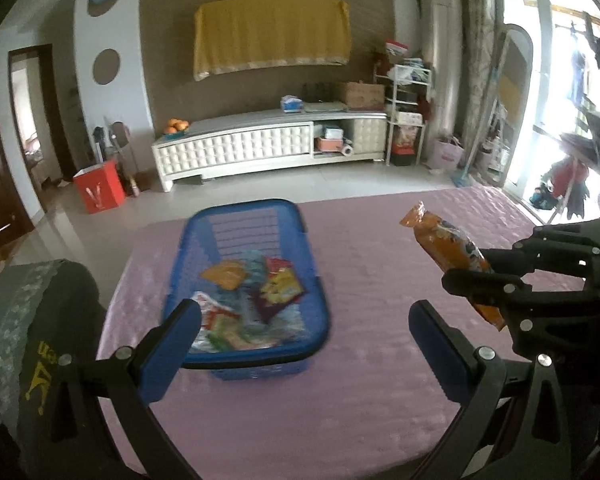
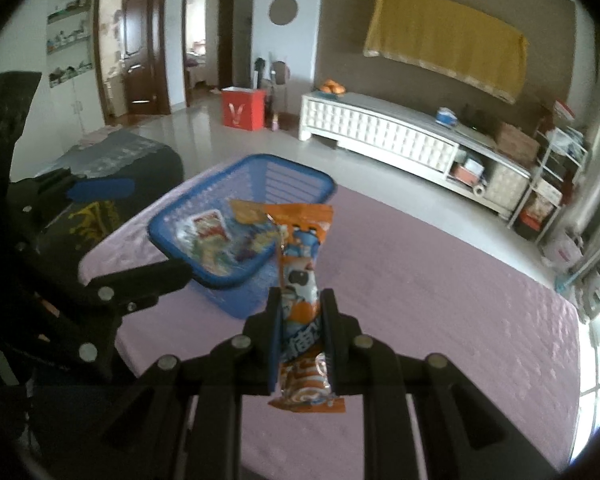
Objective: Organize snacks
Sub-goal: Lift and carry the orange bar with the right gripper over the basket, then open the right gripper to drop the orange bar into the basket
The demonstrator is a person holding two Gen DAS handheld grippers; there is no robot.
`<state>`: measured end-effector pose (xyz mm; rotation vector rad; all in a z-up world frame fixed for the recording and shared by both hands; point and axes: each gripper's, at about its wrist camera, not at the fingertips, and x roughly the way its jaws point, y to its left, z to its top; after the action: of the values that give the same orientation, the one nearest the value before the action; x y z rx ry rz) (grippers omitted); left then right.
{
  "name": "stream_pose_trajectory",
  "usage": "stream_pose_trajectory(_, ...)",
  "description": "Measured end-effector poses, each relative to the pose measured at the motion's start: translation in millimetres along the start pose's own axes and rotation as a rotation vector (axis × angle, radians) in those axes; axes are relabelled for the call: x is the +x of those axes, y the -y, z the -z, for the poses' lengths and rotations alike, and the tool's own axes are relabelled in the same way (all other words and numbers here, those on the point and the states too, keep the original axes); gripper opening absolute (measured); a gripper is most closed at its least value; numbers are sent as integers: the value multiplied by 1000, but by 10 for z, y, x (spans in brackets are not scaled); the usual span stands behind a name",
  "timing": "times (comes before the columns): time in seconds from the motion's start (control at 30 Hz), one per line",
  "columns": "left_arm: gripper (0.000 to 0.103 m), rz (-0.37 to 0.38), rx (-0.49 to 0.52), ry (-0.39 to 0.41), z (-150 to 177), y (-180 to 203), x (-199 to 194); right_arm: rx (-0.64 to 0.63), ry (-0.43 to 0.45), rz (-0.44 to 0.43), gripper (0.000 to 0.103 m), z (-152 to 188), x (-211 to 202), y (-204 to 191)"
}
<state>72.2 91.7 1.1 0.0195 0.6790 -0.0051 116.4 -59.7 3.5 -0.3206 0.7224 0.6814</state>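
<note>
Right wrist view: right tongs (image 2: 300,320) clamp an orange snack packet (image 2: 302,280), basket (image 2: 204,276) ahead-left; left tongs (image 1: 304,340) gape empty.

Both wrist views look forward over the purple table (image 1: 380,248) toward the far wall. They share the blue basket (image 1: 236,216), seen nearer from the left.

The right tongs (image 2: 302,312) are raised above the bench, their jaws clamped on a wrapped snack. The left tongs (image 1: 304,332) hang alongside at a similar height, jaws spread wide with nothing between them.
</note>
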Motion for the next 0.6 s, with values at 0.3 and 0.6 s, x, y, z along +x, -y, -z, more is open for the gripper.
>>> stream_pose_trajectory(0.3, 102, -89, -29, -4, -28, -618, -2, -66, 13, -55, 22, -349, 255, -408)
stream_pose_trajectory(0.6, 102, -125, -70, -55, -83, -1127, 369, -108, -24, -88, 22, -626, 746, -609)
